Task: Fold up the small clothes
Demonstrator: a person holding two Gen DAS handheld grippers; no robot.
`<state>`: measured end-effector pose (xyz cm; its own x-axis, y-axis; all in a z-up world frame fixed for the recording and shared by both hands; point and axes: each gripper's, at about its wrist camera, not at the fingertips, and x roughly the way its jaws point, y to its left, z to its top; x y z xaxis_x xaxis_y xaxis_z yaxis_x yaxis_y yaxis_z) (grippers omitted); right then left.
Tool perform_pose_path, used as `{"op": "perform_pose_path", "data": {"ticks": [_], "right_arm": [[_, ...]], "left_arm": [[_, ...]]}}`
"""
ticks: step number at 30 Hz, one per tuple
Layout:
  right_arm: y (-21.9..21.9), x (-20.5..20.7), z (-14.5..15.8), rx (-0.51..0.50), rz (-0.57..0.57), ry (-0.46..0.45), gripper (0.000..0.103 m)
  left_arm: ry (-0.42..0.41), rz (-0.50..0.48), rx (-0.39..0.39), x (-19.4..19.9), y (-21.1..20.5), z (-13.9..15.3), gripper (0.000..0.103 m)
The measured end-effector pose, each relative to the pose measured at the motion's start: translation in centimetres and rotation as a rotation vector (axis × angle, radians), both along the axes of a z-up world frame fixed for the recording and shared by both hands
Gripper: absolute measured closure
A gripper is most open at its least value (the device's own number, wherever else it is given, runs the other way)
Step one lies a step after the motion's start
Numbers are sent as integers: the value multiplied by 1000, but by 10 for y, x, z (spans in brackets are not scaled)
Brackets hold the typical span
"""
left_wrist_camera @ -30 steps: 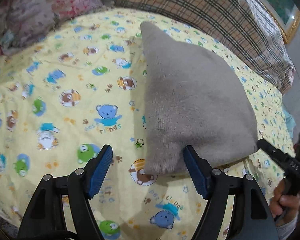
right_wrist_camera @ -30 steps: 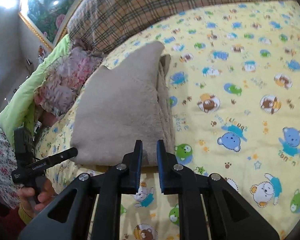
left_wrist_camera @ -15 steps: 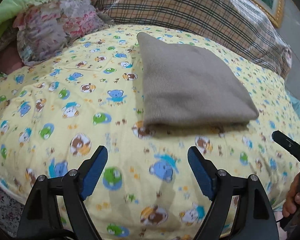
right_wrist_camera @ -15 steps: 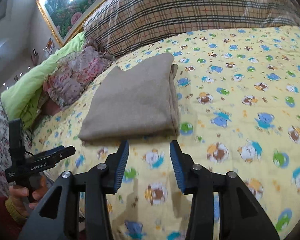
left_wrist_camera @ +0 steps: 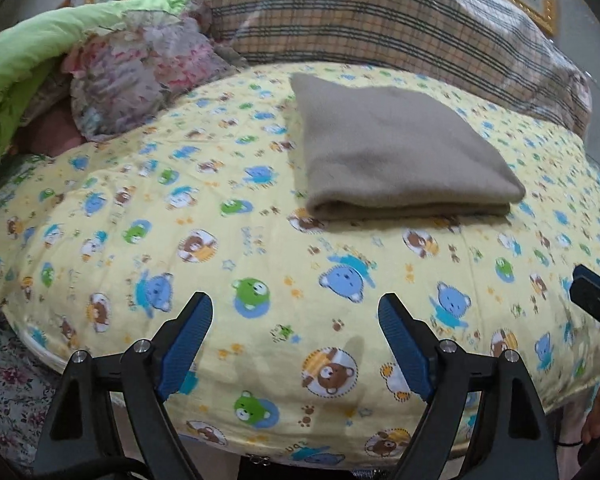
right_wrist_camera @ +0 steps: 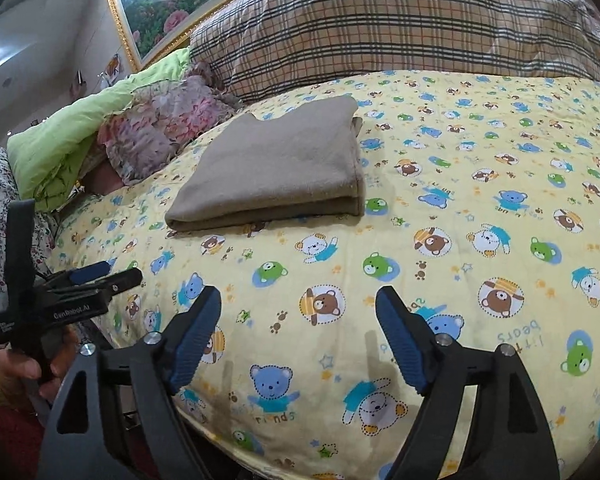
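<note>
Though thick, taupe garment (left_wrist_camera: 396,148) neatly folded

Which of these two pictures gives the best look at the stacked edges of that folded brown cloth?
The right wrist view: the folded brown cloth shows its near fold and its layered right-hand side edge, with a second layer peeking out at the far corner. The left wrist view shows the cloth mostly from above, with only the near fold visible.

Right gripper (right_wrist_camera: 298,316) jaws spread wide, empty, over bear-print sheet (right_wrist_camera: 440,200). Folded taupe garment (right_wrist_camera: 276,164) flat on sheet, well ahead. Left gripper (right_wrist_camera: 100,274) at left edge, hand-held.
</note>
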<state>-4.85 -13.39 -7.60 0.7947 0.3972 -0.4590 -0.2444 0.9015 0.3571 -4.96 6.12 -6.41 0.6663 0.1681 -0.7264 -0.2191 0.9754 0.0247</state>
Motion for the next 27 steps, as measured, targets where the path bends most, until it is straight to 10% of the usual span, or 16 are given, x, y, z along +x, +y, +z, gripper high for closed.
{"op": "perform_pose_path", "data": {"ticks": [10, 14, 27], "right_arm": [[4, 7, 42, -63, 22, -104, 16], [0, 0, 72, -73, 1, -208, 0], [21, 34, 23, -132, 26, -67, 0]], "left_arm": [[-77, -35, 52, 2, -1, 47, 16], [-155, -65, 0, 4, 2, 68, 0], [-22, -70, -25, 33, 1, 8, 0]]}}
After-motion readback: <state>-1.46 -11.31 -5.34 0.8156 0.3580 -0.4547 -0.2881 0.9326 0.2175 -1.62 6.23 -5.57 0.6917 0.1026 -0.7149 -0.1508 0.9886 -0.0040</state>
